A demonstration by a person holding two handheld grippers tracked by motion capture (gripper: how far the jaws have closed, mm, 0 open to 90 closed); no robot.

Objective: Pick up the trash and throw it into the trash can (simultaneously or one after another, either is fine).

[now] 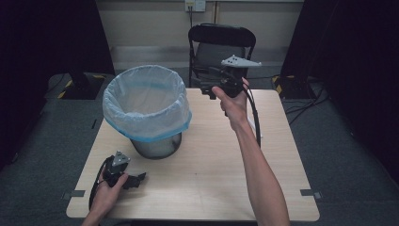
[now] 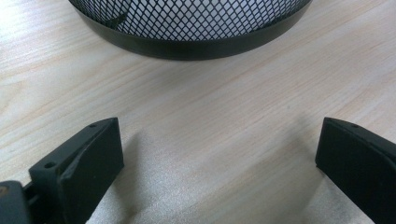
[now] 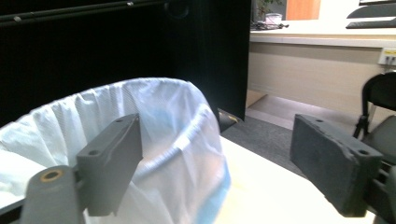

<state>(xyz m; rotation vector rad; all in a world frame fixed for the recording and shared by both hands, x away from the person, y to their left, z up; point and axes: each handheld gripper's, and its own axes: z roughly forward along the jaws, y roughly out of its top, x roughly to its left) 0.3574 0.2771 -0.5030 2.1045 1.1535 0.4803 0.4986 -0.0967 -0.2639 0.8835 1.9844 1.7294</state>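
A black wire-mesh bin point(image 1: 155, 146) lined with a white and blue plastic bag point(image 1: 146, 101) stands on the left half of the wooden table point(image 1: 211, 165). My left gripper point(image 1: 139, 179) rests low on the table just in front of the bin. Its jaws stand wide apart over bare wood point(image 2: 219, 135), and the bin's mesh base point(image 2: 187, 28) lies ahead. A hand holds my right gripper point(image 1: 206, 89) raised to the right of the bin's rim, pointing left at it. Its jaws are open with nothing between them point(image 3: 215, 140), and the bag's rim point(image 3: 177, 140) shows beyond them.
A black folding chair point(image 1: 221, 44) stands behind the table's far edge, close behind the right gripper. Cables point(image 1: 301, 101) lie on the grey floor at the right. Dark curtains close off both sides.
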